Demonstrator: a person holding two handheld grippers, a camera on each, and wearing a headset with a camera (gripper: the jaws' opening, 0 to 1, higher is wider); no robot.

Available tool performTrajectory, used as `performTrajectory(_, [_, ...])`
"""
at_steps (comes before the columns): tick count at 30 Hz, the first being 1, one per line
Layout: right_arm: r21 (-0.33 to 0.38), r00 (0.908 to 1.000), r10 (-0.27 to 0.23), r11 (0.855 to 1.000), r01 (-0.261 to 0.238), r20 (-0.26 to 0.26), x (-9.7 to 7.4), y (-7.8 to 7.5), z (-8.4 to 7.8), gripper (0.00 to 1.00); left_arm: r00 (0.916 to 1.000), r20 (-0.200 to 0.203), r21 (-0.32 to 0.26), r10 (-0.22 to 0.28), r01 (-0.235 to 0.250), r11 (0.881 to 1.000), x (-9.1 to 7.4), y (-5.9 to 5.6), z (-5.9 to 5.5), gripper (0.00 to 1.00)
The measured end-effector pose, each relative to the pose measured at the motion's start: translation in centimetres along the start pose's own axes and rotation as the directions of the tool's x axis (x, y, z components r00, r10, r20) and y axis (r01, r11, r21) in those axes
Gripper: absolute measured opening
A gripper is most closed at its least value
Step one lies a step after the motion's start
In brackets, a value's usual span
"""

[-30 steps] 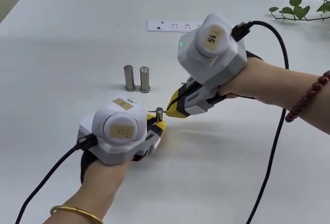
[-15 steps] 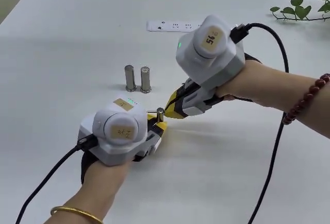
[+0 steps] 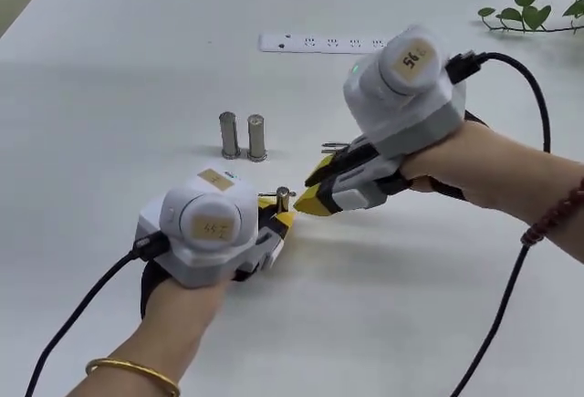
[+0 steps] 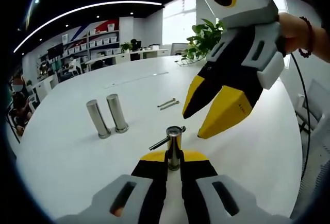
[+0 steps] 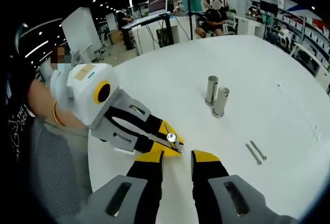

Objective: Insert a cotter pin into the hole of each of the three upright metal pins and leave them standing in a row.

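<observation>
The held metal pin [image 4: 174, 144] stands upright between the left gripper [image 4: 174, 158], whose yellow-tipped fingers [image 4: 154, 158] pinch its lower half just above the worktop [image 3: 109, 96]. A cotter pin [image 4: 159, 143] sticks out sideways near the top of the held metal pin; it seems to pass through the hole, with a short stub on the far side, though the view is too coarse to be sure. In the head view the same held metal pin [image 3: 283, 199] shows at the tip of the left gripper [image 3: 278, 219], near the middle of the worktop.

The right gripper [image 4: 193, 126] hangs just beside the top of the held metal pin, apart from it, its fingers [image 4: 227, 112] spread and holding nothing. In its own view the right gripper [image 5: 178, 157] points at the left gripper [image 5: 172, 144] and the held metal pin [image 5: 171, 138].

Farther back the second metal pin [image 3: 229, 135] and the third metal pin [image 3: 256, 138] stand upright just beside each other; neither shows a cotter pin. Two spare cotter pins [image 4: 167, 103] lie flat on the worktop near them, toward the right gripper's side, also seen in the right gripper view [image 5: 255, 153].

At the far edge lie a white power strip [image 3: 319, 44] and, in the corner, a leafy plant [image 3: 534, 9]. A black cable [image 3: 511, 260] trails from the right gripper.
</observation>
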State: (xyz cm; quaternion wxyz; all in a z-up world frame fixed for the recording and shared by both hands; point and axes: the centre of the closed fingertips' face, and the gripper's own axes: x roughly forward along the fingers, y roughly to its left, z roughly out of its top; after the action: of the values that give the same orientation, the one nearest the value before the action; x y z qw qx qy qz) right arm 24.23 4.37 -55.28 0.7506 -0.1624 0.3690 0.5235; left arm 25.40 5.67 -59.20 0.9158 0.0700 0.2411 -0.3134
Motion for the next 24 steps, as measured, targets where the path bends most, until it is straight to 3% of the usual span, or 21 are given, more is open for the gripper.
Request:
performTrajectory(4, [0.060, 0.9951, -0.060, 0.997, 0.056, 0.078, -0.6, -0.6, 0.0, 0.21, 1.0000, -0.001, 0.005, -0.004, 0.004, 1.000, 0.0, 0.0, 0.0, 0.06])
performTrajectory(8, [0.123, 0.9865, -0.096, 0.989, 0.079, 0.133, -1.3, -1.1, -0.3, 0.25, 1.0000, 0.000, 0.017, -0.008, 0.008, 1.000, 0.0, 0.1, 0.0, 0.06])
performTrajectory(14, [0.149, 0.9733, -0.140, 0.982, 0.114, 0.182, -1.9, -1.0, -0.7, 0.31, 0.9999, -0.012, 0.013, -0.007, 0.007, 1.000, -0.2, 0.5, 0.0, 0.06])
performTrajectory(19, [0.163, 0.9672, -0.157, 0.979, 0.126, 0.199, -2.1, -0.9, -1.3, 0.39, 0.9999, -0.013, 0.019, -0.011, 0.011, 1.000, -0.5, 1.4, -0.1, 0.06])
performTrajectory(24, [0.193, 0.9670, -0.170, 0.972, 0.133, 0.189, -1.9, -0.5, -2.2, 0.43, 0.9999, -0.005, 0.007, -0.014, 0.014, 1.000, -0.8, 2.5, 0.2, 0.06])
